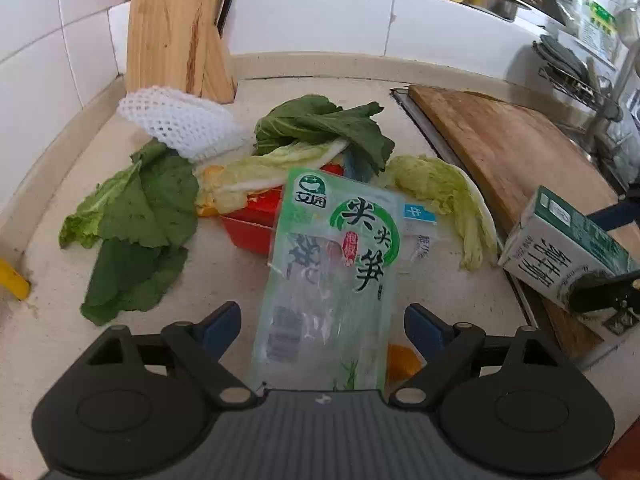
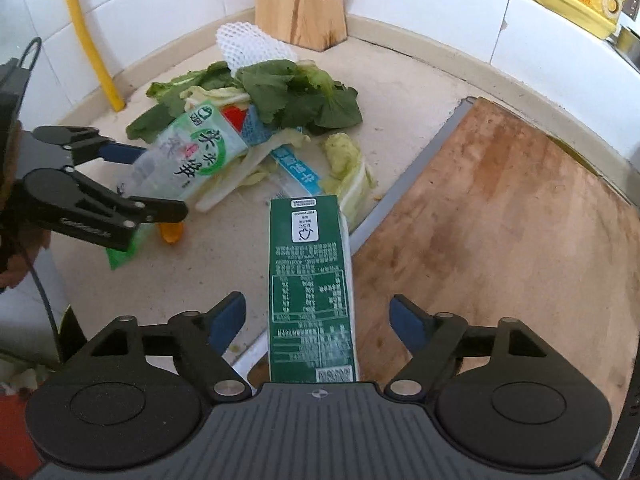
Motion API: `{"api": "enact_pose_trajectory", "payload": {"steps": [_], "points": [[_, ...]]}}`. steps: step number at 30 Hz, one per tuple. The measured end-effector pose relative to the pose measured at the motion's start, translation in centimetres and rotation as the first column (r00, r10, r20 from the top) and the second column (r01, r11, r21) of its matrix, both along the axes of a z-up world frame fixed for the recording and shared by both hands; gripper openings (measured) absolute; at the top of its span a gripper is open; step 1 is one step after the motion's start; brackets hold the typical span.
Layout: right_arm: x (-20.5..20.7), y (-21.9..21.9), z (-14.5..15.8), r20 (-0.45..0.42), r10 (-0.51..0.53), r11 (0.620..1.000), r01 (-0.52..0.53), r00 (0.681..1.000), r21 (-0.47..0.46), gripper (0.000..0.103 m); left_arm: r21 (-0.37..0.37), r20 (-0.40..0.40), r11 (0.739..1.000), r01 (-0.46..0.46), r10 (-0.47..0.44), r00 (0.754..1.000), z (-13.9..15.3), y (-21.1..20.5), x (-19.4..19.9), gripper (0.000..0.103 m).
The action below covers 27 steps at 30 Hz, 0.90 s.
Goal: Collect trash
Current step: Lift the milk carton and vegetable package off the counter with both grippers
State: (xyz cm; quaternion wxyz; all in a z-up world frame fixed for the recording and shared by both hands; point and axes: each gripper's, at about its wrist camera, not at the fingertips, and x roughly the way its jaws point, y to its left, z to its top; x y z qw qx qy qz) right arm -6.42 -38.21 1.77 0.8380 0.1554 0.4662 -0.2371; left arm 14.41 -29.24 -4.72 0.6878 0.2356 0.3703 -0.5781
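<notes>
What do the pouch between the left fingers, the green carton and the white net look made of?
Pouch: thin glossy plastic film, see-through below its printed green label. Green carton: coated paperboard, judging by its sharp folded edges and smooth print. White net: probably soft foam mesh, matte, with open diamond holes.

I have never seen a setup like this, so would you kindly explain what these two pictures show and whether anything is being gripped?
A person holds a two-fingered gripper in each hand, with a camera on each looking along its jaws. One picture is from the left gripper, one from the right gripper. On the counter lie vegetable leaves, a white foam net and wrappers. A clear green snack bag sits between the left jaws, a green carton between the right; both stand open, gripping nothing.
</notes>
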Motion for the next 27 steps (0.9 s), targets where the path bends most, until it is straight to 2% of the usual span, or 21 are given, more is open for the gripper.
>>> {"api": "enact_pose_trajectory", "payload": {"steps": [3, 5, 6, 7, 8, 9, 10, 13, 16, 19, 24, 27], "points": [[0.3, -0.3, -0.1, 0.008, 0.000, 1.000, 0.000, 1.000, 0.006, 0.087, -0.003, 0.001, 1.000, -0.004, 0.004, 1.000, -0.1, -0.2, -0.3, 0.084], [0.5, -0.4, -0.3, 0.009, 0.002, 1.000, -0.002, 1.000, -0.005, 0.087, -0.007, 0.013, 1.000, -0.014, 0.014, 1.000, 0.0, 0.0, -0.7, 0.080], [0.5, -0.6, -0.4, 0.005, -0.002, 1.000, 0.002, 1.000, -0.010, 0.086, -0.012, 0.015, 1.000, -0.012, 0.012, 1.000, 0.1, 0.2, -0.9, 0.068], [0.5, -0.8, -0.6, 0.004, -0.007, 1.000, 0.007, 1.000, -0.011, 0.081, -0.014, 0.015, 1.000, -0.015, 0.015, 1.000, 0.2, 0.3, -1.0, 0.062], [0.5, -0.9, -0.7, -0.001, -0.011, 1.000, 0.011, 1.000, -0.007, 0.069, -0.014, 0.016, 1.000, -0.025, 0.025, 1.000, 0.3, 0.4, -1.0, 0.061], [0.4, -1.2, -0.9, -0.005, -0.011, 1.000, 0.011, 1.000, 0.015, 0.063, -0.020, 0.023, 0.999, -0.035, 0.036, 0.999, 0.5, 0.5, -1.2, 0.057], [0.2, -1.3, -1.0, -0.003, -0.010, 0.999, 0.010, 1.000, 0.047, 0.051, -0.026, 0.031, 0.999, -0.045, 0.045, 0.999, 0.7, 0.6, -1.3, 0.051], [-0.1, -1.0, -0.9, -0.005, 0.006, 0.999, -0.006, 1.000, 0.044, 0.051, -0.046, 0.032, 0.995, -0.084, 0.085, 0.996, 1.6, 1.0, -1.6, 0.048], [-0.7, -1.0, -0.2, 0.039, 0.026, 0.998, -0.029, 0.999, 0.063, 0.050, -0.076, 0.029, 0.990, -0.120, 0.123, 0.992, 2.8, 1.6, -1.9, 0.048], [-1.1, -1.1, 0.9, 0.081, 0.054, 0.997, -0.058, 0.995, 0.044, 0.050, -0.105, 0.016, 0.981, -0.165, 0.168, 0.986, 3.9, 2.3, -2.3, 0.048], [-1.0, -2.0, 1.5, 0.120, 0.083, 0.996, -0.087, 0.989, 0.034, 0.050, -0.152, -0.009, 0.953, -0.263, 0.265, 0.964, 5.5, 3.9, -2.6, 0.048], [-1.1, -2.5, 1.5, 0.139, 0.100, 0.994, -0.107, 0.985, 0.038, 0.050, -0.168, -0.018, 0.926, -0.338, 0.340, 0.940, 6.0, 5.3, -2.6, 0.048]]}}
